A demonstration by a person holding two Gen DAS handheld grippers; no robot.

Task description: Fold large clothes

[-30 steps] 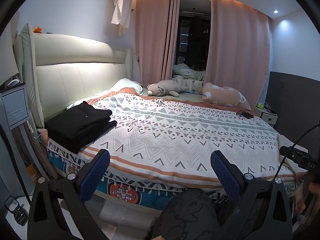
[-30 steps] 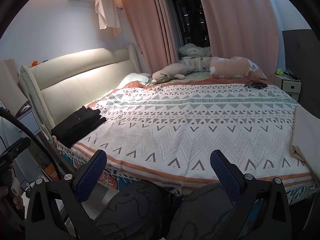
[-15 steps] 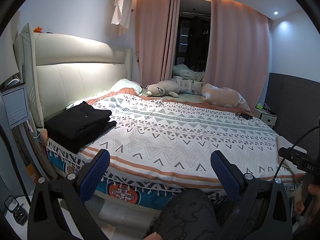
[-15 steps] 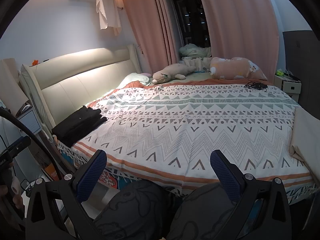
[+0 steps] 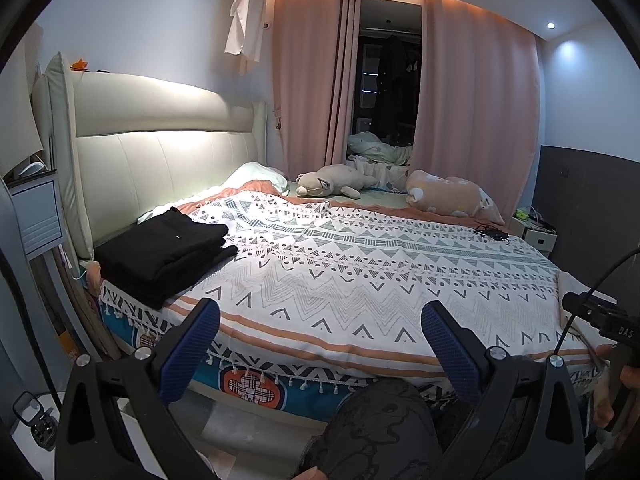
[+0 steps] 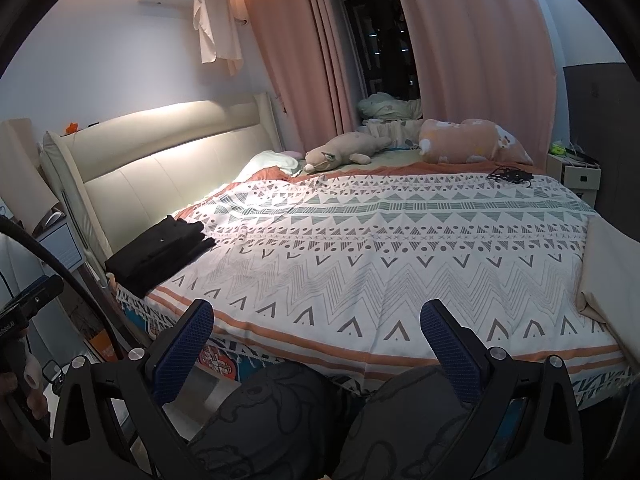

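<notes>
1. My left claw is spread wide with nothing between its blue pads. It hangs low at the near edge of the bed, above my knee.

2. My right claw is just as wide and just as empty, held at the same edge over both my knees, aimed across the patterned bedspread.

3. The only clothes I can see laid out are the dark folded stack. It sits on the near corner of the bed by the padded headboard, ahead and well to the left of both claws.

4. The stack's long side runs from the bed's near edge back toward the headboard, slightly skewed, with its neat folded edges facing the middle of the bed.

5. My left claw is clearly the nearer one. In its view the stack lies just beyond the left pad; in the right claw's view the same stack is far off to the left.

6. A pale cloth lies at the right end of the bed, close to my right claw. I cannot tell whether it is a garment or bedding.

7. My judgement: the dark pile looks finished, and the wide middle of the bedspread is bare, so the next step is probably fetching another garment. If that is the pale cloth, the right claw should lead.
</notes>
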